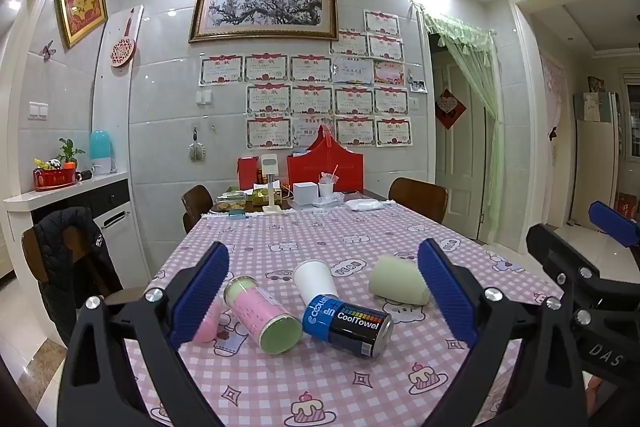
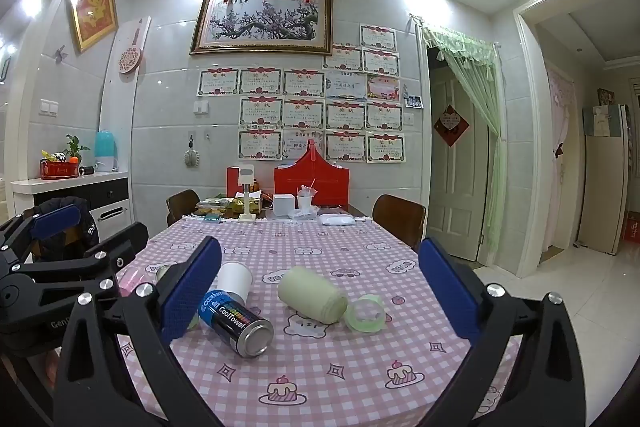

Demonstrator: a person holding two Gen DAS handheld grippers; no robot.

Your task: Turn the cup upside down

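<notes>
Several cups and cans lie on their sides on the pink checked tablecloth (image 1: 320, 235). A white paper cup (image 1: 315, 281) (image 2: 234, 279) lies behind a blue CoolTowel can (image 1: 347, 323) (image 2: 236, 323). A pale green cup (image 1: 400, 285) (image 2: 312, 299) lies to the right, a pink-and-green cup (image 1: 262, 313) to the left, and a pink cup (image 1: 208, 323) is partly hidden behind my left finger. My left gripper (image 1: 324, 291) is open and empty, above the cups. My right gripper (image 2: 320, 291) is open and empty, with the green cup between its fingers' line of sight.
A roll of green tape (image 2: 366, 313) lies right of the green cup. Boxes, a red bag (image 1: 325, 163) and clutter fill the table's far end. Chairs (image 1: 418, 197) stand at both sides; a dark jacket (image 1: 72, 259) hangs on the near left chair.
</notes>
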